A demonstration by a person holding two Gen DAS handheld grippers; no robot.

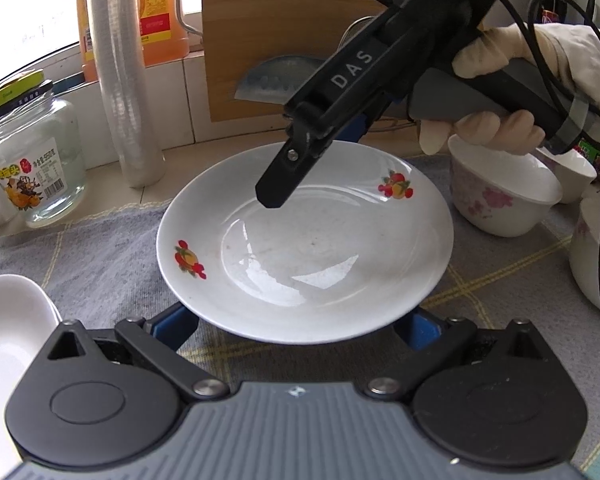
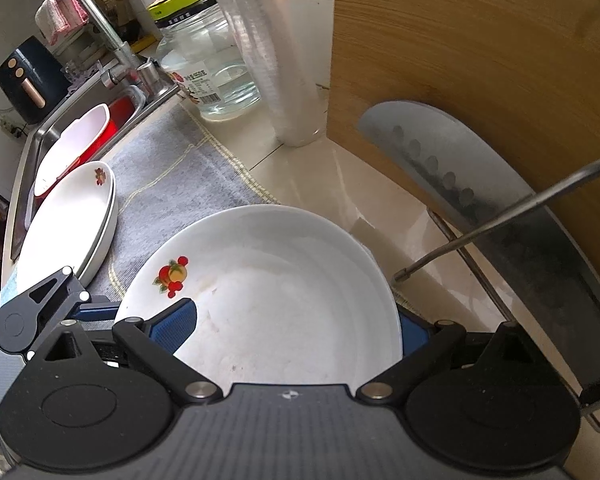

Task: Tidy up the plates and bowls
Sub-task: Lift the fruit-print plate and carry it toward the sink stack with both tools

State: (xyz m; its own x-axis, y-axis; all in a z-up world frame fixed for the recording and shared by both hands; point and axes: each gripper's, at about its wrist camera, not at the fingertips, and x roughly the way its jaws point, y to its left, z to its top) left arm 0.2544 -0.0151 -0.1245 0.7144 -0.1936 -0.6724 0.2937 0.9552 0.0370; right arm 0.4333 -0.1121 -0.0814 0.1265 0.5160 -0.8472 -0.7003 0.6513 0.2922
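Above the grey checked cloth (image 1: pixel 108 256), both grippers clamp one white fruit-printed plate (image 1: pixel 306 240). Left gripper (image 1: pixel 300 330) pinches its near rim; right gripper (image 2: pixel 296 328) its far rim.

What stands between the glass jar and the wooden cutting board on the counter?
A tall sleeve of stacked clear plastic cups, standing upright between jar and board; both wrist views show it.

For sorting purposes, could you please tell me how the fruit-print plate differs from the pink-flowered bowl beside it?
The fruit-print plate is wide and shallow; the pink-flowered bowl is narrower, with taller walls. The plate carries red-and-orange fruit motifs on its rim; the bowl has pink blossoms on its outer wall. The plate sits between both hand-held grippers; the bowl stands apart on the grey cloth. Both are white glazed ware, upright and empty.
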